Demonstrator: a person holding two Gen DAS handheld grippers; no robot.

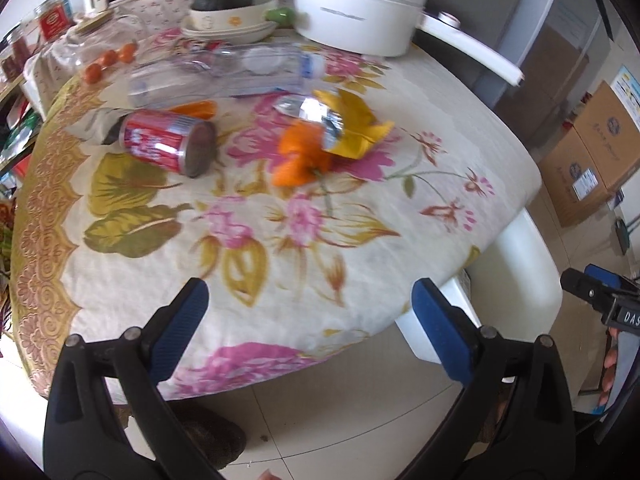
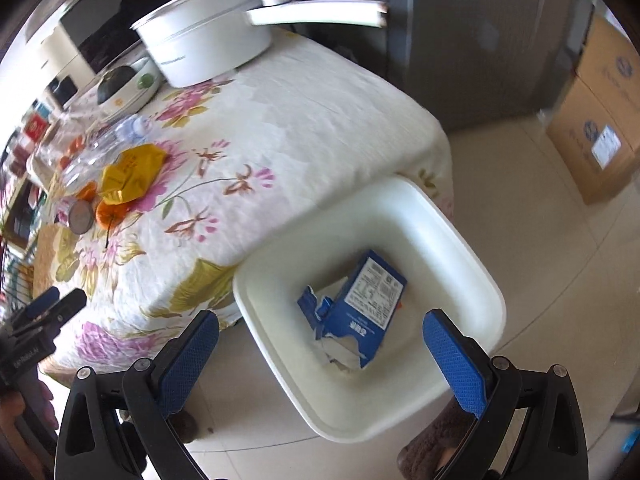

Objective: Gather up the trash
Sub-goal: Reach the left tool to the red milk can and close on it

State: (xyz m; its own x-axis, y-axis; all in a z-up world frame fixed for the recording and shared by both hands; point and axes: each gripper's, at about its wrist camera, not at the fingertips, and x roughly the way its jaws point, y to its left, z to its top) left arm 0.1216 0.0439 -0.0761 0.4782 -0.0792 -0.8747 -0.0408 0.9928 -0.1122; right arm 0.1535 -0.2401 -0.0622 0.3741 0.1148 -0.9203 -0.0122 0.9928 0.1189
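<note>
Torn blue carton (image 2: 357, 312) lies in white bin (image 2: 476, 280) on floor beside table (image 2: 320, 120) corner. On floral cloth: red soda can (image 1: 166, 142) on side, clear plastic bottle (image 1: 224, 74) lying behind it, yellow wrapper (image 1: 360, 120) over orange peel (image 1: 302, 156). Right tool (image 2: 320, 356) above bin, jaws wide, empty. Left tool (image 1: 308, 328) over table edge, jaws wide, empty. White pot (image 1: 360, 12) at far side.
</note>
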